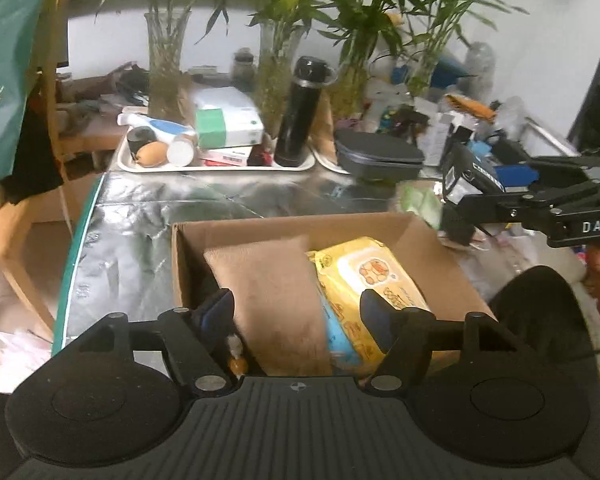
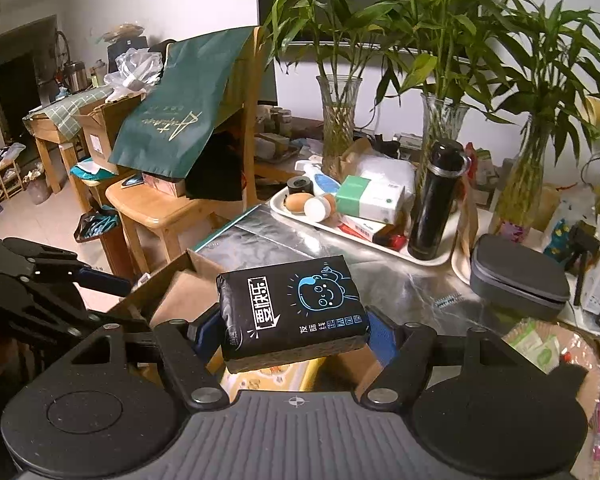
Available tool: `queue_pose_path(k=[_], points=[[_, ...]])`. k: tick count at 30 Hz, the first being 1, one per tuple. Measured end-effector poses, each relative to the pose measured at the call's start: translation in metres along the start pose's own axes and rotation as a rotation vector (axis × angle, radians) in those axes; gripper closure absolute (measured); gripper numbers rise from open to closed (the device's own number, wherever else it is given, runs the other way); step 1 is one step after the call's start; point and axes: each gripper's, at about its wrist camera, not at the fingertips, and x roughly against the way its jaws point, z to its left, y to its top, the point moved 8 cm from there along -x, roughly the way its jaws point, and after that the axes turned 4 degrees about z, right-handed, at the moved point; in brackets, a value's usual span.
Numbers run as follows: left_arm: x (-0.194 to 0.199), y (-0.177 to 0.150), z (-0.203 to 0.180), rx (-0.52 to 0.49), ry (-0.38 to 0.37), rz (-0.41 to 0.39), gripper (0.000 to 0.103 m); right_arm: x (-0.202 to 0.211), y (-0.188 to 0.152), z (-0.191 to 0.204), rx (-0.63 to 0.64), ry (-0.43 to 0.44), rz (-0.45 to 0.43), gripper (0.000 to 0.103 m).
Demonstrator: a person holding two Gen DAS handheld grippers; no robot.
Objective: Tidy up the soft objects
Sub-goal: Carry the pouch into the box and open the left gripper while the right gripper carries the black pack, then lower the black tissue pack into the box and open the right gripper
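Observation:
An open cardboard box (image 1: 428, 248) sits on the foil-covered table. Inside it a brown soft pack (image 1: 272, 304) leans beside a yellow wipes pack (image 1: 372, 276). My left gripper (image 1: 298, 312) hangs over the box, open; the brown pack lies between its fingers with a gap on the right side. My right gripper (image 2: 294, 330) is shut on a black tissue pack (image 2: 292, 308) with a blue cartoon face, held above the box's (image 2: 172, 280) right part. In the left wrist view that black pack (image 1: 470, 178) shows at the right, past the box.
A white tray (image 1: 220, 166) behind the box carries a black flask (image 1: 300, 116), eggs and a tissue box. Glass vases with bamboo (image 2: 340, 120) line the back. A grey case (image 2: 516, 280) lies at the right, a green pack (image 1: 420, 200) by the box corner, a wooden chair (image 2: 160, 208) at the left.

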Motion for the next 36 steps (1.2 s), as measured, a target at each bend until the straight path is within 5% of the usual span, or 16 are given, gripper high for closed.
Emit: queue_pose_path(k=[13, 26, 28, 30, 36], points=[[0.024, -0.016, 0.013, -0.043, 0.038, 0.005, 0.034, 0.004, -0.023, 0.004, -0.027, 0.005, 0.036, 0.028], [0.039, -0.017, 0.023, -0.028, 0.034, -0.023, 0.034, -0.023, 0.018, 0.07, 0.121, 0.169, -0.006, 0.027], [0.043, -0.018, 0.027, -0.017, 0.035, -0.027, 0.034, -0.033, 0.019, 0.083, 0.16, 0.222, -0.004, 0.023], [0.045, -0.02, 0.033, -0.008, 0.05, -0.027, 0.034, -0.045, 0.014, 0.092, 0.202, 0.224, 0.022, 0.007], [0.046, -0.025, 0.045, 0.023, 0.071, -0.007, 0.034, -0.057, 0.003, 0.095, 0.191, 0.159, 0.063, 0.0]])
